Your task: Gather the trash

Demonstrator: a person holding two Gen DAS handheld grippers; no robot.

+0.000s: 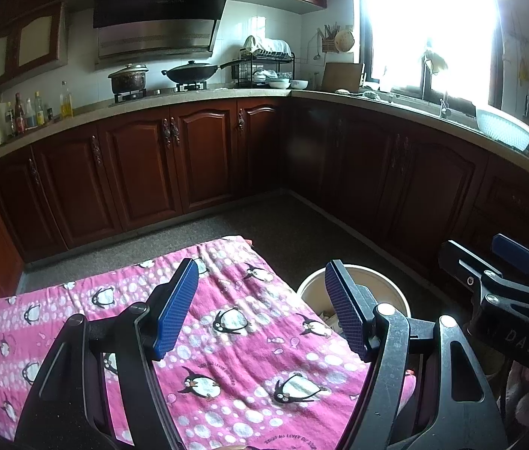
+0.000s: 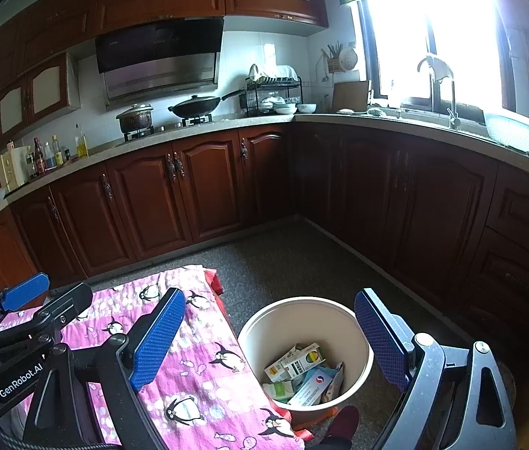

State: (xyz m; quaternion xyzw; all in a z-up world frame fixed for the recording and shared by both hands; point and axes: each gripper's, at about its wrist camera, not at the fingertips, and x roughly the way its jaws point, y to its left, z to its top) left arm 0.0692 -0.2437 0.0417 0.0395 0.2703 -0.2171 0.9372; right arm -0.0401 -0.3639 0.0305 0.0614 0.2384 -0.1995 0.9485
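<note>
With both our grippers hovering wide and empty, left gripper (image 1: 260,311) over the pink cloth (image 1: 227,337) on the table, right gripper (image 2: 268,341) over the bin (image 2: 264,322), the trash (image 2: 302,375) sits inside the bin (cartons and wrappers). No loose trash shows on the cloth; snagging that cloth's the risk.

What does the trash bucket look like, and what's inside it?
The bucket is round, cream-coloured and looks like plastic. It stands upright on the speckled floor, open with no lid, right beside the pink penguin cloth. Inside lie crumpled packets and small cartons, white, green and yellow, covering the bottom. Nothing is gripping it.
</note>
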